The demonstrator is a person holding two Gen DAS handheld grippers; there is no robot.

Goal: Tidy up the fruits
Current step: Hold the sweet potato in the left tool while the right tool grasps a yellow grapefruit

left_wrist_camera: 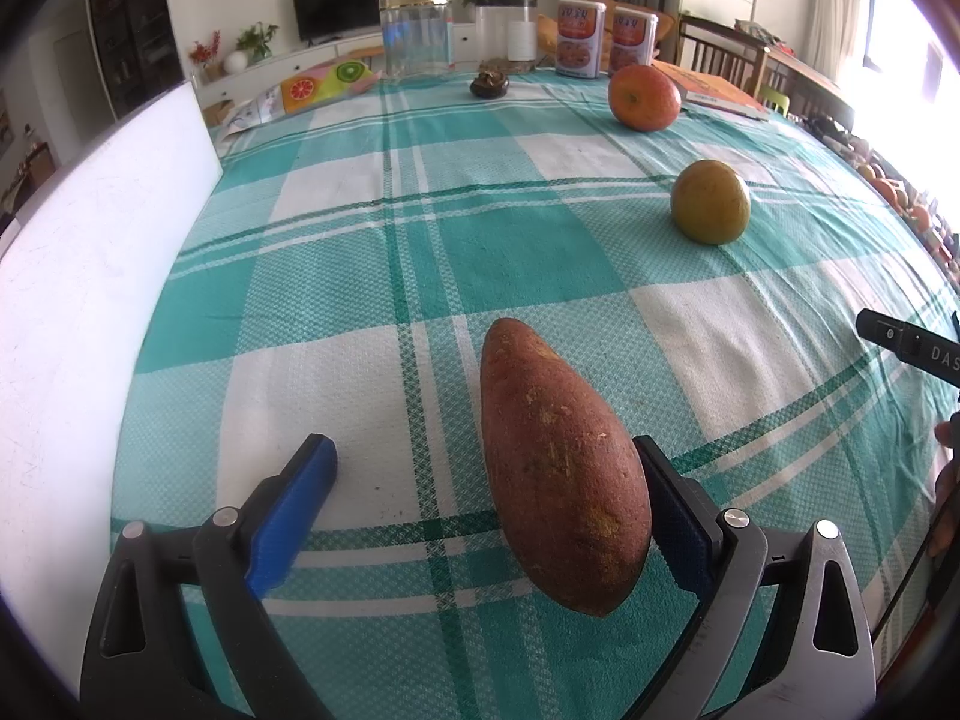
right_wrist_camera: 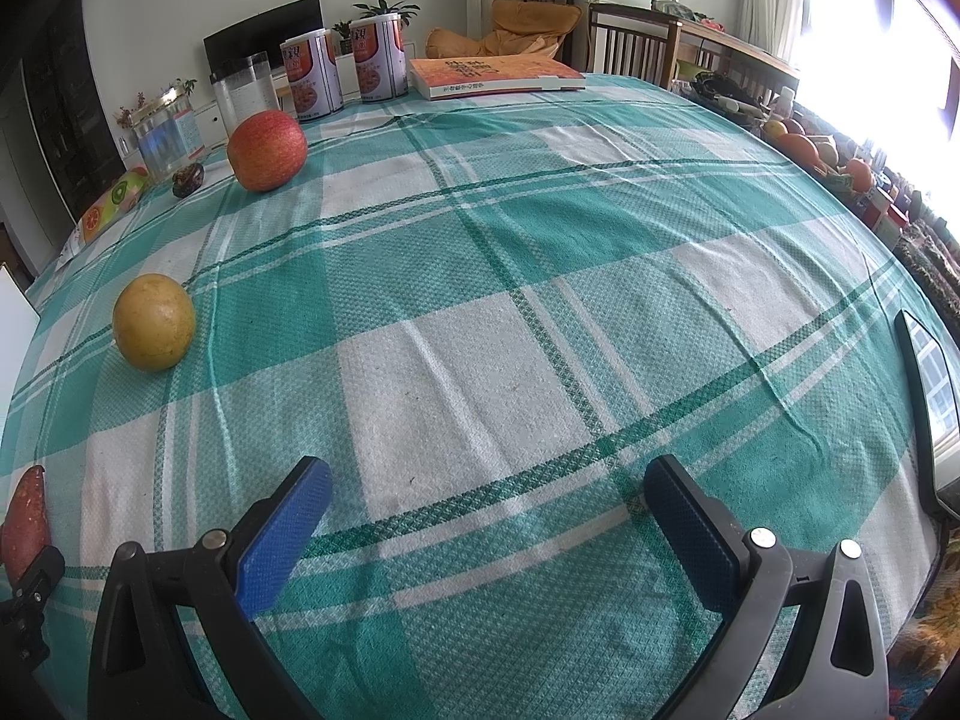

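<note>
Sweet potato [left_wrist_camera: 564, 474] sat near table's [left_wrist_camera: 360, 276] front edge, touching one pad | left tongs [left_wrist_camera: 486, 492] gaped, right tongs [right_wrist_camera: 486, 516] spread, empty | I'd center it, then squeeze mid-body.

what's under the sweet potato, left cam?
Checked tablecloth shows all round the sweet potato, which sits between the open left gripper fingers against the right-hand pad. Directly beneath is covered; can't tell if it rests there.

The letters "DAS" show in white on a black gripper part [left_wrist_camera: 918, 351] at the right edge. The two cans [right_wrist_camera: 345, 66] and the orange book [right_wrist_camera: 492, 75] have writing, but it is too small and blurry to read.
</note>
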